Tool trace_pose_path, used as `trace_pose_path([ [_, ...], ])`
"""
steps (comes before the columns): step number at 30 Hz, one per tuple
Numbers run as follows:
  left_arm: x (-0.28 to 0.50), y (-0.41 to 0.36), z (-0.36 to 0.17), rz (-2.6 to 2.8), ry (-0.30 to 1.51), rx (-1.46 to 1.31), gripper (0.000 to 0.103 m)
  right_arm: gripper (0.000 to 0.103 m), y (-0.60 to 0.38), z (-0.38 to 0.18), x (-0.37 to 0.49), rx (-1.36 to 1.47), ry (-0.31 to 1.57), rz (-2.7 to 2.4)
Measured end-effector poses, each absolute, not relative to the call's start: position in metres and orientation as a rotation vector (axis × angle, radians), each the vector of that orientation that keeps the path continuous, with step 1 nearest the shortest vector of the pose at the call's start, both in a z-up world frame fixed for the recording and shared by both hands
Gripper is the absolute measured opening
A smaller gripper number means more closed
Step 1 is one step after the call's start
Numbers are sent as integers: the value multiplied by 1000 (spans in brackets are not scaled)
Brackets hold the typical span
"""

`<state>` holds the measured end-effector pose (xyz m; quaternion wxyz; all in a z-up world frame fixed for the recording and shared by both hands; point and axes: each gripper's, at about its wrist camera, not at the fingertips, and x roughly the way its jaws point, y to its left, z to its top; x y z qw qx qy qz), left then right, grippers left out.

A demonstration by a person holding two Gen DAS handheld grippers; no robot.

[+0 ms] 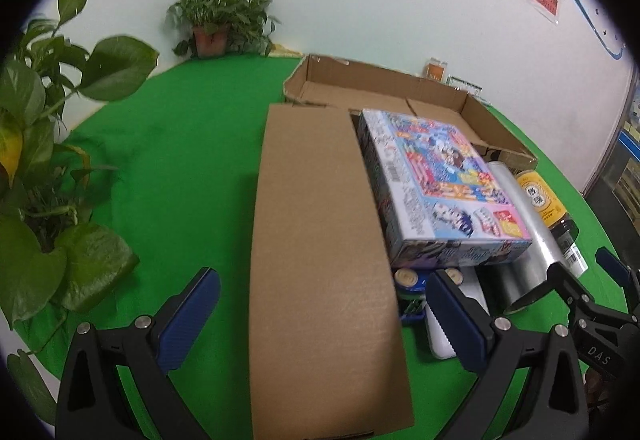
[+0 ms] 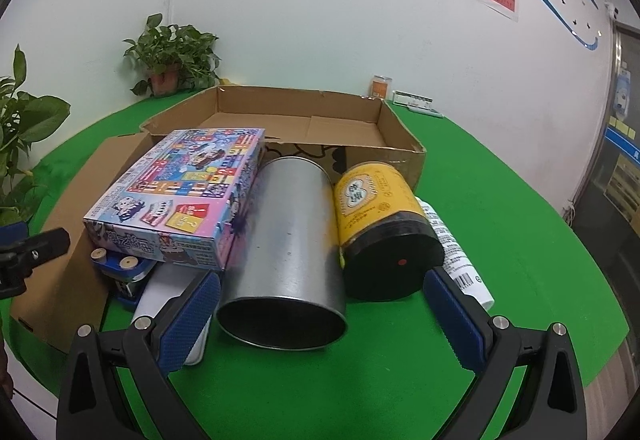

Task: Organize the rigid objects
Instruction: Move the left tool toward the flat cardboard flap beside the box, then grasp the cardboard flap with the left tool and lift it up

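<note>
A colourful game box (image 2: 180,195) (image 1: 440,179) lies tilted on top of a pile. Beside it lie a silver tin can (image 2: 286,260) (image 1: 516,240), open end toward me, and a yellow jar with a black lid (image 2: 380,224) (image 1: 548,203). A white tube (image 2: 452,244) lies to the right of the jar. A blue item with round caps (image 2: 120,268) (image 1: 408,280) sits under the box. My right gripper (image 2: 320,320) is open, its fingers either side of the can's mouth. My left gripper (image 1: 320,320) is open astride a flat brown cardboard box (image 1: 320,260).
An open cardboard tray (image 2: 400,135) (image 1: 500,127) stands behind the pile on the green table (image 2: 500,240). Potted plants stand at the left (image 1: 40,159) and back corner (image 1: 216,19). A small orange can (image 2: 382,85) is by the wall. The right gripper shows in the left wrist view (image 1: 600,292).
</note>
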<state>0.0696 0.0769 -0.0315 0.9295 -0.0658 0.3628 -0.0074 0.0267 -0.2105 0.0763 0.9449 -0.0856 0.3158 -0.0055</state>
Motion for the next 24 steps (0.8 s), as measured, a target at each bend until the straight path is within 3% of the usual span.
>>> trace_pose_path([
  [10,56,100,-50,-83,827,-255,102,102,-193,93,24,-104,601,149],
  [14,52,102,-50,-124,842,-280,96,102,-173,100,25,-75,626,253],
  [19,33,98,-48,-109,831,-219,96,102,-136,120,34,-60,631,374],
  [24,23,97,-48,-122,844,-183,97,102,-95,136,69,-27,750,491],
])
